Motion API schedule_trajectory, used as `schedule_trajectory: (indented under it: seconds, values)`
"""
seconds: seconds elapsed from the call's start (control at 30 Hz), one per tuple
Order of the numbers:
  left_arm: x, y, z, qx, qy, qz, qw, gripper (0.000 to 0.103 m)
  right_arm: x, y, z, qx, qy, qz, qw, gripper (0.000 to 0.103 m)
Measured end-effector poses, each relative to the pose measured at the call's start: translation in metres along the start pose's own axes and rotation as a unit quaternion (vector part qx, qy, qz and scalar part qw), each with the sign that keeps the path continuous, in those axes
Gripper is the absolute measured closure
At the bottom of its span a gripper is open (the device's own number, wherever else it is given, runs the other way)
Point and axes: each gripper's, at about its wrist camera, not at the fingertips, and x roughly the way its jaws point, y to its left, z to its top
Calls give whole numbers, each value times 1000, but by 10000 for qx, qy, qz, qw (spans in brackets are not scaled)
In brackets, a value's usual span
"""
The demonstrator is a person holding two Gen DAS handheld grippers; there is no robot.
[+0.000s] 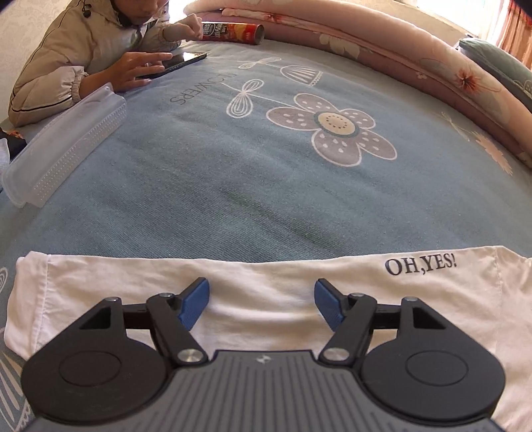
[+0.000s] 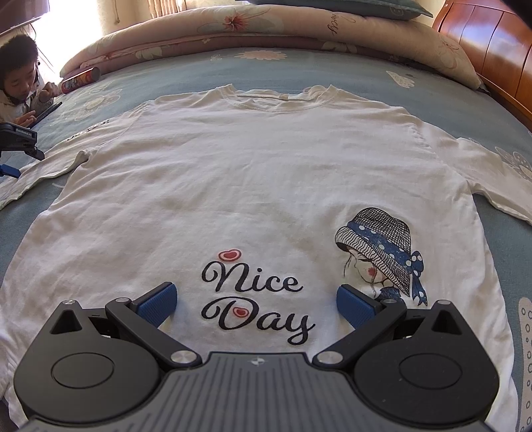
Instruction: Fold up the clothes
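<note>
A white long-sleeved T-shirt [image 2: 252, 172] lies spread flat, front up, on the blue bedspread [image 1: 232, 186]. It bears a "Nice Day" print [image 2: 252, 299] and a girl in a hat [image 2: 379, 249]. My right gripper [image 2: 256, 307] hangs open over the lower front, its blue pads either side of the print, nothing between them. In the left wrist view the shirt's sleeve [image 1: 266, 299], marked "OH,YES!" [image 1: 420, 264], lies stretched out. My left gripper [image 1: 261, 304] stands open just above it, its pads clear of the cloth.
A person [image 1: 76, 50] leans on the bed's far side with a phone [image 1: 179, 61]. A chips can [image 1: 232, 32] and a clear plastic box [image 1: 63, 146] lie near them. A rolled floral quilt [image 2: 266, 30] and wooden headboard [image 2: 492, 50] line the far edge.
</note>
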Motion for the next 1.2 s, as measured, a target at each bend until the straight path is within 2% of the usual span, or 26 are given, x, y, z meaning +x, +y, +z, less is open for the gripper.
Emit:
schedule_trajectory:
  seconds: [0.03,0.1,0.23,0.27,0.37,0.43,0.5,0.53,0.57,0.67,0.73,0.77,0.87,1.0,1.07,1.13,1.17,1.2]
  values:
    - [-6,-5,-1,81,-79,-162,9998,33,0,0,0,12,3,3,10000,0]
    - [-10,-16,-4,240,11,-393,9989,33,0,0,0,4,5,-1,10000,0]
    - [8,-39,-5,224,462,-701,9962,34,-1,1,-1,-20,9,-8,10000,0]
    - [14,-44,-6,257,508,-589,9966,34,-1,1,-1,-16,9,0,10000,0]
    - [27,-65,-6,626,185,-112,9978,31,-1,0,-1,-2,13,16,10000,0]
    - [34,-72,-2,646,70,48,9979,24,-1,0,-1,-7,15,27,10000,0]
    - [33,-74,3,594,-3,105,9982,26,-1,-2,0,20,18,53,10000,0]
    - [30,-76,3,645,-54,126,9978,33,-1,-2,0,48,23,71,10000,0]
    - [23,-80,3,753,-170,154,9969,33,-2,-3,0,77,25,90,9999,0]
    - [-3,-96,-8,1062,-413,-189,9933,31,-3,-6,1,192,35,155,9997,0]
    - [-7,-108,-15,1144,-257,-475,9920,31,-4,-6,1,233,46,182,9996,0]
    - [-5,-116,-18,1192,-176,-496,9915,31,-4,-6,1,235,50,190,9995,0]
    - [13,-132,-25,1303,-38,-416,9906,31,-5,-5,1,224,57,203,9995,0]
    - [35,-133,-18,1187,-280,-185,9924,18,-6,-9,2,314,84,289,9991,0]
    - [40,-134,-6,1045,-278,-15,9941,18,-7,-11,2,381,97,369,9985,0]
    - [35,-141,4,1055,-346,262,9935,24,-9,-13,2,460,115,462,9978,0]
    - [28,-145,5,1041,-375,142,9938,24,-10,-14,2,514,123,517,9973,0]
    - [20,-150,4,1039,-395,-130,9937,24,-11,-16,2,567,131,571,9967,0]
